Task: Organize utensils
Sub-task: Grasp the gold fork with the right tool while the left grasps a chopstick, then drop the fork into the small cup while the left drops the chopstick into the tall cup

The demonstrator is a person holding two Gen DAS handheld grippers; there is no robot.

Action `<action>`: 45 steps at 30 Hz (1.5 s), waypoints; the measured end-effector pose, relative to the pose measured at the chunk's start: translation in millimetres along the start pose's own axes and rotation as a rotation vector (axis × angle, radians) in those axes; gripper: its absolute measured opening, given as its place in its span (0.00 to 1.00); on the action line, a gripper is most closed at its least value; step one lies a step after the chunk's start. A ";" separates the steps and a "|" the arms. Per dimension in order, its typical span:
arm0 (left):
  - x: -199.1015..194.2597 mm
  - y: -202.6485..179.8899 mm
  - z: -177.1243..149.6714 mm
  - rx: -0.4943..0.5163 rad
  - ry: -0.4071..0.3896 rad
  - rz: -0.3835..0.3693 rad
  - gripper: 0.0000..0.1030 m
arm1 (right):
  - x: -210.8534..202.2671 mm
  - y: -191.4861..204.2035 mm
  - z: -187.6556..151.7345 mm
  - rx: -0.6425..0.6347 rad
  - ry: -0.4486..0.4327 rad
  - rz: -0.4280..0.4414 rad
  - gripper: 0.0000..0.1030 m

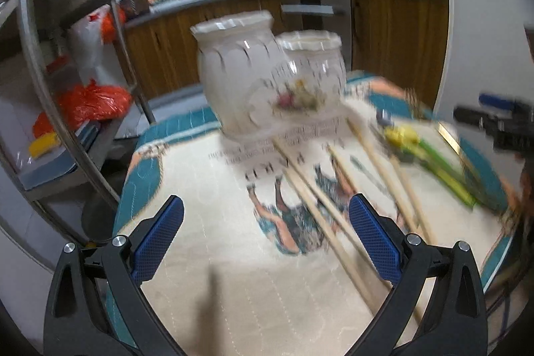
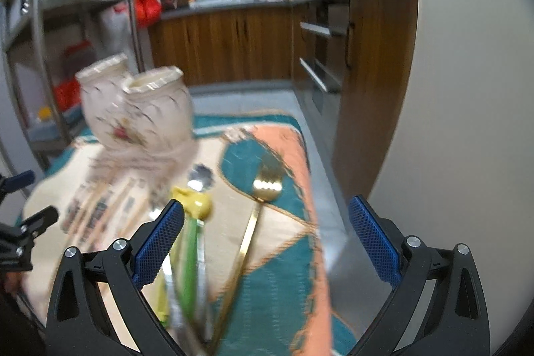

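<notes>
Several wooden chopsticks [image 1: 320, 209] mid-counter on the printed cloth [image 1: 217, 256], two white jars [image 1: 240, 79] touching toward the far edge, gold spoon [image 2: 257, 216] near the right edge (blurred), left tool [image 1: 266, 239] spread empty, right tool [image 2: 266, 239] likewise.

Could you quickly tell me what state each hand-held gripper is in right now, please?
Left hand-held gripper: open, holding nothing, above the chopsticks.
Right hand-held gripper: open, holding nothing, above the gold spoon.
</notes>
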State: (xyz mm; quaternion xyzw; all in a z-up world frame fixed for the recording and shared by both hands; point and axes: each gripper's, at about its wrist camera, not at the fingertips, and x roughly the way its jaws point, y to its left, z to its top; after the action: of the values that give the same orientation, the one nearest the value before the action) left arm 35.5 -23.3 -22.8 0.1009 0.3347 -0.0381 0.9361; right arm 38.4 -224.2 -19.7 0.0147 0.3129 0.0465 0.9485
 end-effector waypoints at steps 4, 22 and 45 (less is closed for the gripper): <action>15.0 -8.1 -6.2 0.036 0.104 0.013 0.93 | 17.6 -10.8 -1.1 0.022 0.089 0.012 0.93; 42.8 -7.5 18.8 0.037 0.248 -0.101 0.29 | 60.6 6.7 8.3 -0.043 0.230 0.063 0.24; -33.3 48.7 38.8 -0.037 -0.129 -0.184 0.06 | -35.1 36.4 35.3 -0.135 -0.165 0.187 0.06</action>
State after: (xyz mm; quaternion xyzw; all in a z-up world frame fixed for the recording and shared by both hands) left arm 40.5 16.0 35.6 0.0499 0.2823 -0.1240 0.9500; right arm 28.4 -191.4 31.5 -0.0161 0.2270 0.1544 0.9614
